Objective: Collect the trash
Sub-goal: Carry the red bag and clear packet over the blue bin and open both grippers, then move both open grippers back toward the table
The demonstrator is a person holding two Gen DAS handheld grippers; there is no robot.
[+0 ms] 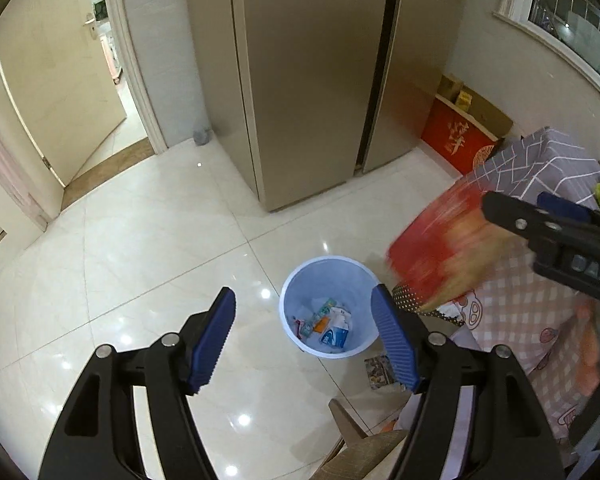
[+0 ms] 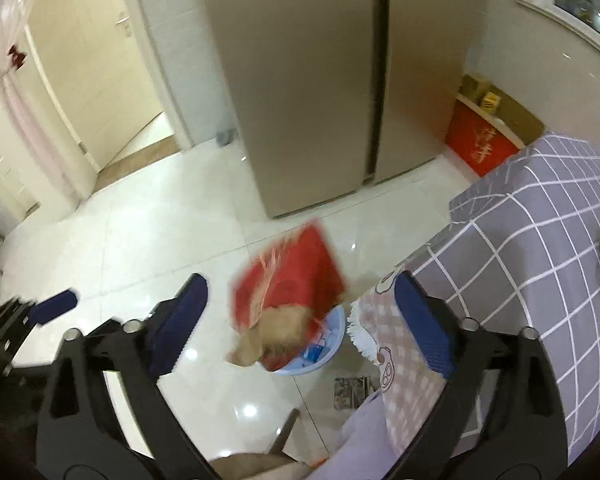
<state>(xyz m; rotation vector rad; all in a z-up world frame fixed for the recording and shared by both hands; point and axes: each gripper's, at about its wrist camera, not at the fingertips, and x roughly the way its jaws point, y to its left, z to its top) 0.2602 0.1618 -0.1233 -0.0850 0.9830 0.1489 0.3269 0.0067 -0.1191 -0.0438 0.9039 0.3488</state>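
Kitchen floor of glossy white tile (image 1: 148, 248), tall fridge (image 1: 312, 80) behind, open door off to the left. Blue bin (image 1: 328, 280) stands on the floor just beside a tabletop draped in grey check cloth (image 2: 540, 240), with a few wrappers (image 1: 332, 326) already lying in its bottom. Red bag (image 2: 296, 280), blurred, with a tan crumpled bit at its lower end, is in the air with nothing visibly holding it, directly over the bin's rim in the right wrist view; in the left wrist view it sits up and right of the bin, close under the right gripper (image 1: 540, 216). Right gripper (image 2: 300, 320) fingers spread wide, nothing between them, bag just ahead and below. Left gripper (image 1: 304, 340) fingers also well apart, empty, framing the bin from above. Bag's long side runs tilted, low end toward the bin. Likely it drops in, though it may catch the near rim. One small printed packet (image 1: 380, 372) lies flat on the floor touching the bin's base, on the tabletop side; left gripper looks nearer to it, reaching down and slightly right.
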